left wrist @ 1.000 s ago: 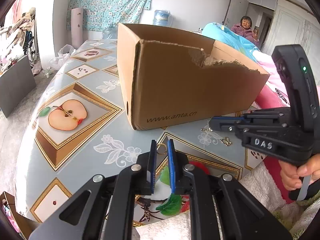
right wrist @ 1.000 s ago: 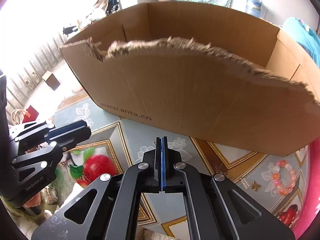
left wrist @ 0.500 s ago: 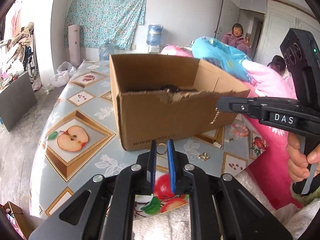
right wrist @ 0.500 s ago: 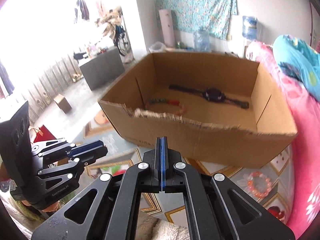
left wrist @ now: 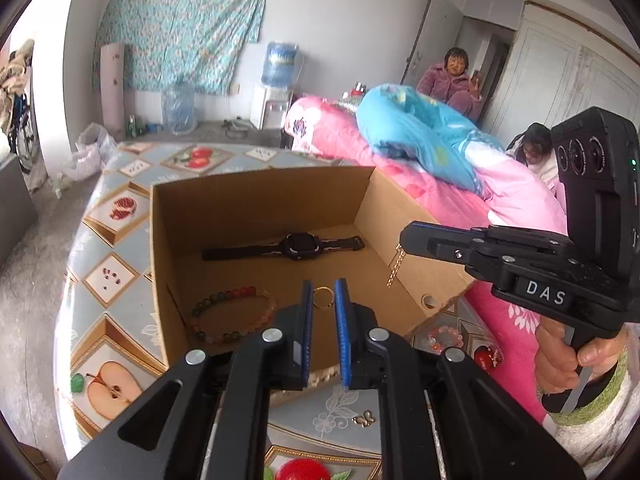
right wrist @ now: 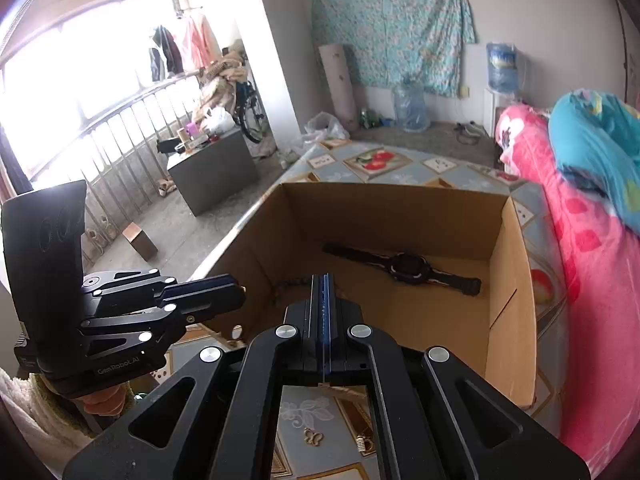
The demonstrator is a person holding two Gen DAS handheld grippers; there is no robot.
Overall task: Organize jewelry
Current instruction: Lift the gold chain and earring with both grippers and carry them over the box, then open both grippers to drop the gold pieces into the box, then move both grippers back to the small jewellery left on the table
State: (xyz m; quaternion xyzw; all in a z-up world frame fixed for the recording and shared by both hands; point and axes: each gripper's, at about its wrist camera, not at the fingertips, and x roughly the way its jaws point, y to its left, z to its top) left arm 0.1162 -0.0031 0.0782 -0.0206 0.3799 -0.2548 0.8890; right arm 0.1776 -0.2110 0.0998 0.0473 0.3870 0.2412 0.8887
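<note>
Fruit-patterned tablecloth (left wrist: 120, 280) carrying an open cardboard box (left wrist: 256, 196), both grippers hovering over it with jewelry.

Left gripper (left wrist: 323, 308) is pinching a small gold ring (left wrist: 322, 297) between slightly parted pads, right above the box floor where a beaded bracelet (left wrist: 232, 312) and a black watch (left wrist: 298, 245) are lying. Right gripper (left wrist: 404, 238) is clamping fully closed on a thin gold chain (left wrist: 396, 266), which is dangling just inside the box's right wall. Risks, as I judge them: the ring is sitting at the very fingertips and could be slipping out early or rolling; the chain is hanging close to the wall's edge, so releasing now could be dropping it outside, toward the butterfly earring (left wrist: 363, 419) waiting on the cloth.
</note>
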